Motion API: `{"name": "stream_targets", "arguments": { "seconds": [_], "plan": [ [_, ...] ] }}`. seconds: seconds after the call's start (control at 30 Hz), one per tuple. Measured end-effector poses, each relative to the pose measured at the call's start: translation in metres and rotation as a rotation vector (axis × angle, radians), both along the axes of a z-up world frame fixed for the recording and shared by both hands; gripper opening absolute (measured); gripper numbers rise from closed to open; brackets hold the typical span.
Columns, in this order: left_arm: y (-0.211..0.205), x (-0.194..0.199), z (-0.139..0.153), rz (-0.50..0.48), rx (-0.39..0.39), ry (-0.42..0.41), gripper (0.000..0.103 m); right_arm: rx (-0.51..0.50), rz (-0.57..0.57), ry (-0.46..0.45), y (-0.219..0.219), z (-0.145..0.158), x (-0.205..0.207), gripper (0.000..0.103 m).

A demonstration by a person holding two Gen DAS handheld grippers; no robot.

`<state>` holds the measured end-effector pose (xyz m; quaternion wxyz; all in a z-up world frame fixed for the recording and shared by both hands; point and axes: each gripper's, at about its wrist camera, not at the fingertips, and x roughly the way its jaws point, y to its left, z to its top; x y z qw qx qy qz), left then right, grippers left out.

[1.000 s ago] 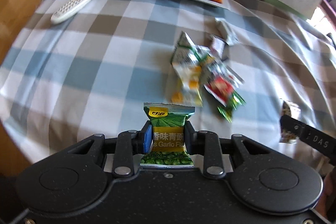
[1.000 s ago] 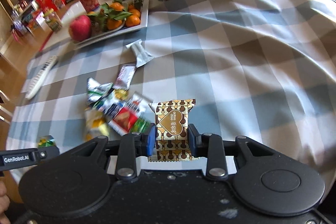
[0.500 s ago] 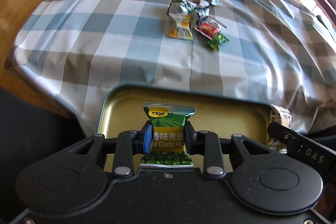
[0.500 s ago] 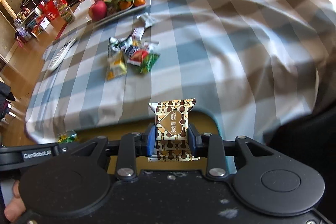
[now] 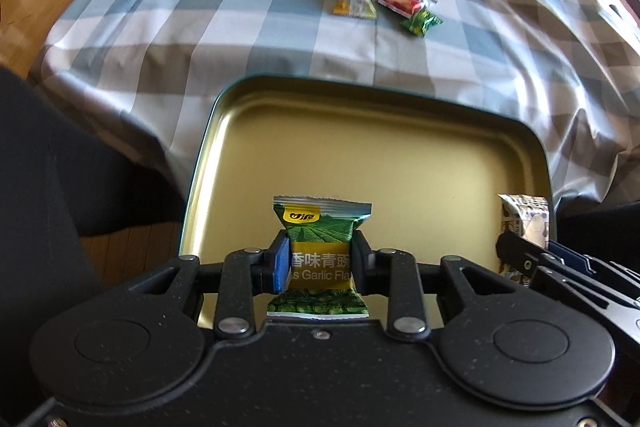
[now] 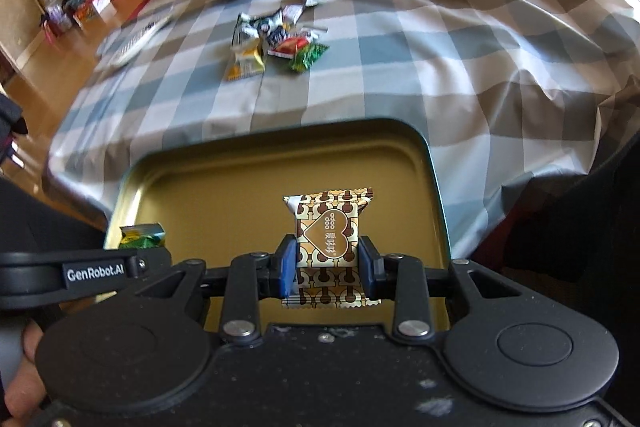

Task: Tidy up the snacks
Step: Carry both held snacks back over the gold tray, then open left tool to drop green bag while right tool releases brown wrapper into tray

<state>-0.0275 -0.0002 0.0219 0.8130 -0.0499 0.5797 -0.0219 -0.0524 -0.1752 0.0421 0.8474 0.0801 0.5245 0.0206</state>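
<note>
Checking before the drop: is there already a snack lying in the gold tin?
No: the gold tin shows only bare floor, with the green pea packet pinched above it in the left gripper.

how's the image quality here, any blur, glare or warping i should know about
Left wrist view: green pea packet in the left gripper is sharp; the checked tablecloth is softly blurred and bowed by the fisheye, with bright sun patches at right. Right wrist view: brown heart packet in the right gripper is crisp; the snack pile is soft, and the gold tin shows a dull sheen.

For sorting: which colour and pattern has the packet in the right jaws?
Brown and gold packet, mushroom-like shapes, heart label; right wrist view.
</note>
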Motion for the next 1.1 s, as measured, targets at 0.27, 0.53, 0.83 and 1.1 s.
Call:
{"name": "stream_targets", "arguments": {
  "seconds": [0.27,0.53,0.83,1.1],
  "plan": [
    [0.0,-0.012,-0.009,0.011,0.034,0.027,0.039,0.007,-0.001,0.02,-0.009,-0.012,-0.021,0.034],
    [-0.003,-0.013,-0.003,0.017,0.046,-0.018,0.039,0.049,-0.032,0.009,-0.018,-0.014,-0.021,0.034],
    [-0.003,-0.012,-0.007,0.003,0.055,0.012,0.04,0.05,-0.048,0.029,-0.017,-0.019,-0.017,0.034],
    [0.0,-0.012,-0.007,0.006,0.043,0.014,0.044,0.054,-0.092,0.023,-0.02,-0.023,-0.011,0.034]
  ]
}}
